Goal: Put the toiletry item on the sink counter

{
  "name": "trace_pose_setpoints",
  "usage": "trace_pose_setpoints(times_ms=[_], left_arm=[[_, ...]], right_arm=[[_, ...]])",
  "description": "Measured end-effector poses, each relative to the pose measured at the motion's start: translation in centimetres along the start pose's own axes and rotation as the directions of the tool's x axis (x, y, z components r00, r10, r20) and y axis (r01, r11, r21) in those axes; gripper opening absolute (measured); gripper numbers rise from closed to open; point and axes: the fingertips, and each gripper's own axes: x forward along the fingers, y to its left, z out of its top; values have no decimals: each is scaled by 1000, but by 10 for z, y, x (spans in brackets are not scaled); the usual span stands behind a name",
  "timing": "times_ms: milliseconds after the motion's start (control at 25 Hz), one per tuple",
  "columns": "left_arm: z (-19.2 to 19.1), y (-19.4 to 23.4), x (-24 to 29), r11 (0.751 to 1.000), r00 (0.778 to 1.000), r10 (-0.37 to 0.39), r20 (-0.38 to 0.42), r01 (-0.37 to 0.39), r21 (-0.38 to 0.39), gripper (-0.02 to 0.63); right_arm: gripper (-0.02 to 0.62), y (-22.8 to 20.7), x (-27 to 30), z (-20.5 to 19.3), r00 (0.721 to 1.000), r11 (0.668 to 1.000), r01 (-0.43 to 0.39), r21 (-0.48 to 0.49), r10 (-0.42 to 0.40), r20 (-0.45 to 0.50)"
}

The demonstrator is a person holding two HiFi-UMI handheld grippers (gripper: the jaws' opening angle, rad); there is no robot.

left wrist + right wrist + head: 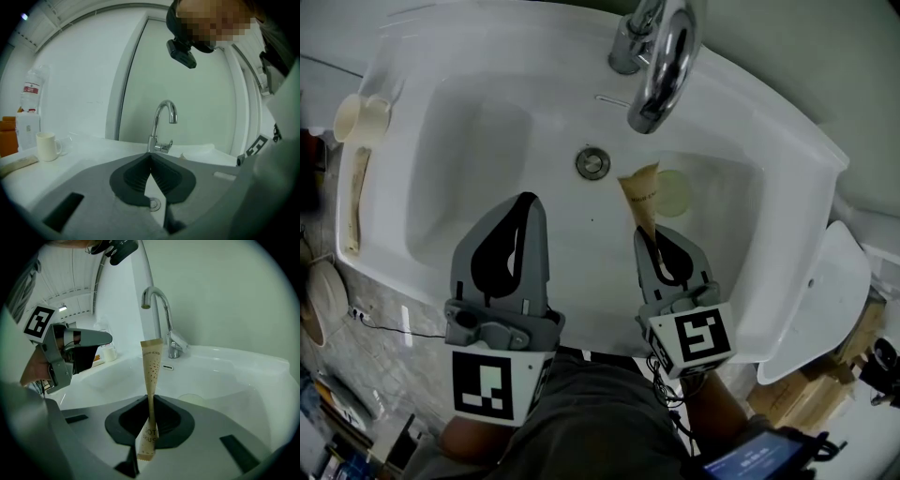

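Observation:
A tan paper toothbrush packet is pinched in my right gripper, which is shut on its lower half; the packet's top sticks up over the white sink basin. My left gripper hovers over the basin's near side, jaws shut with nothing between them. The drain lies between the two grippers, just beyond them. The chrome tap rises at the back of the sink.
A cream mug and a flat tan packet rest on the counter's left side. A pale round disc lies in the basin's right part. A plastic bottle stands behind the mug.

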Motion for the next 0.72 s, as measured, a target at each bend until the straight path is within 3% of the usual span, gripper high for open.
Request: trace_pose_setpoints(times_ms=[160, 720], left_arm=[[-16, 5, 9, 1000, 999, -9, -47, 8, -29, 12], [-44, 15, 32, 998, 995, -26, -95, 22, -51, 12]], right_arm=[[32, -4, 14, -12, 999, 1000, 0, 14, 0, -41], [34, -19, 45, -51, 986, 998, 19, 60, -9, -167]])
